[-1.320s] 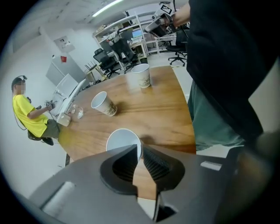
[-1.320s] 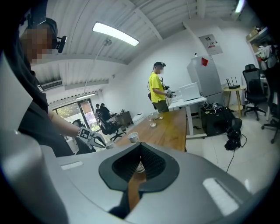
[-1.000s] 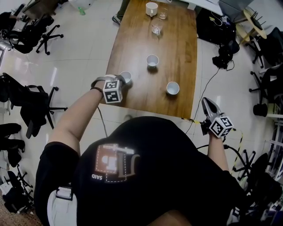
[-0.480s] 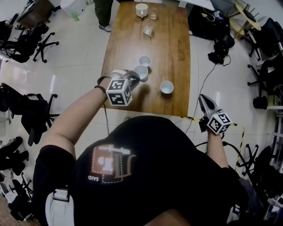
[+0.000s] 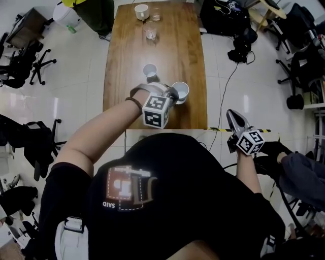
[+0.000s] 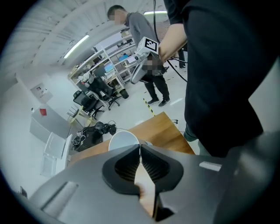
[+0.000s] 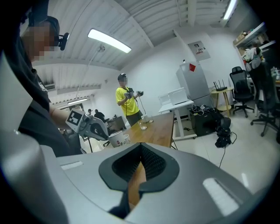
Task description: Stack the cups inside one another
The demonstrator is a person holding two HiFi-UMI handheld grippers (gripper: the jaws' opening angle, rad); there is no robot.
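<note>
My left gripper [image 5: 174, 94] is shut on the rim of a white paper cup [image 5: 181, 92] and holds it over the near right part of the wooden table [image 5: 188, 56]. In the left gripper view the pads [image 6: 148, 162] pinch that cup [image 6: 123, 140] by its thin wall. The right gripper view shows the held cup [image 7: 114, 138] close beside a second white cup [image 7: 127, 138]; that second cup is hidden in the head view. Another white cup [image 5: 150, 71] stands mid-table. My right gripper [image 5: 234, 121] is shut, holds nothing and hangs off the table's near right corner.
At the table's far end stand a white mug [image 5: 141, 11] and two clear glasses [image 5: 150, 33]. A person in yellow [image 7: 127, 100] stands there. Office chairs [image 5: 25, 66] crowd the left floor; bags and cables [image 5: 238, 43] lie on the right floor.
My left gripper has lifted the cup from the table's left edge and carried it rightward past the middle cup to the near right cup. The right gripper has shifted only slightly.
</note>
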